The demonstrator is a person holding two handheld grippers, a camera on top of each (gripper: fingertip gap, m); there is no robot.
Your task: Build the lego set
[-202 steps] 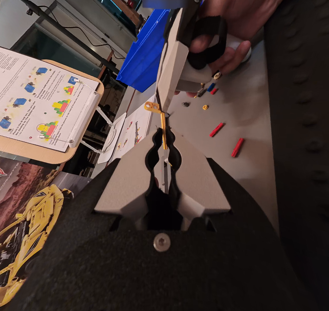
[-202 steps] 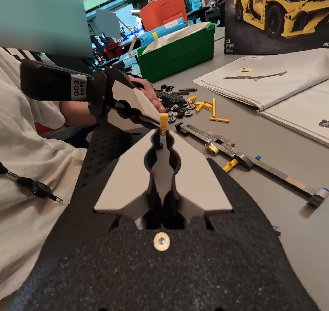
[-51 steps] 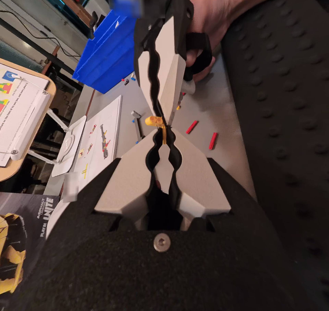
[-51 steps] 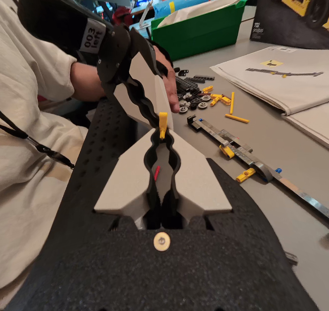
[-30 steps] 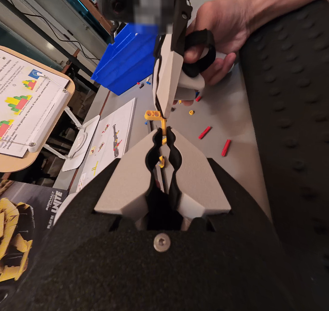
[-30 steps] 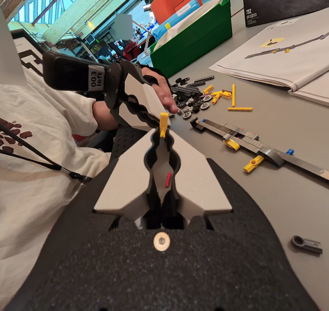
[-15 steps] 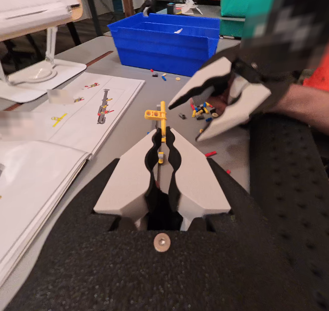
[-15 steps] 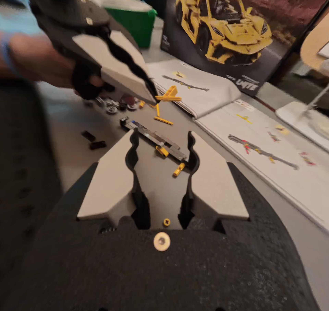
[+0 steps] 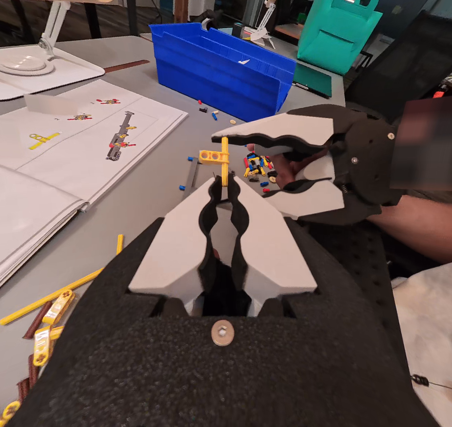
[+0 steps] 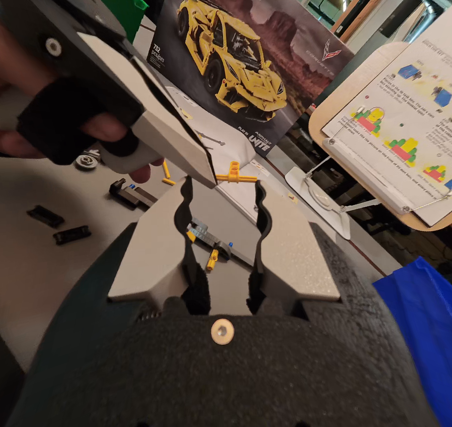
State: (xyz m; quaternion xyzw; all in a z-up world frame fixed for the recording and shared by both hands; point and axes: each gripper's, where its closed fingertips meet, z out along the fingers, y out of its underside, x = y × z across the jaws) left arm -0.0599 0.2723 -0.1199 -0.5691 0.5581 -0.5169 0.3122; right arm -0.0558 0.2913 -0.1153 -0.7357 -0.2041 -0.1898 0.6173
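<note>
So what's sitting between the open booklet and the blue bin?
Left wrist view: between booklet and bin the grey table is mostly bare, with a few small loose pins at the bin's near corner.

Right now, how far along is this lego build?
Early. Done: a yellow connector sits threaded on the yellow axle, and a long grey beam assembly lies on the table. In hand: the left gripper is shut on the axle; the right gripper is open, empty, close by it. Left: a pile of small pins, black pieces and yellow parts lies unused, so most of the car remains.
</note>
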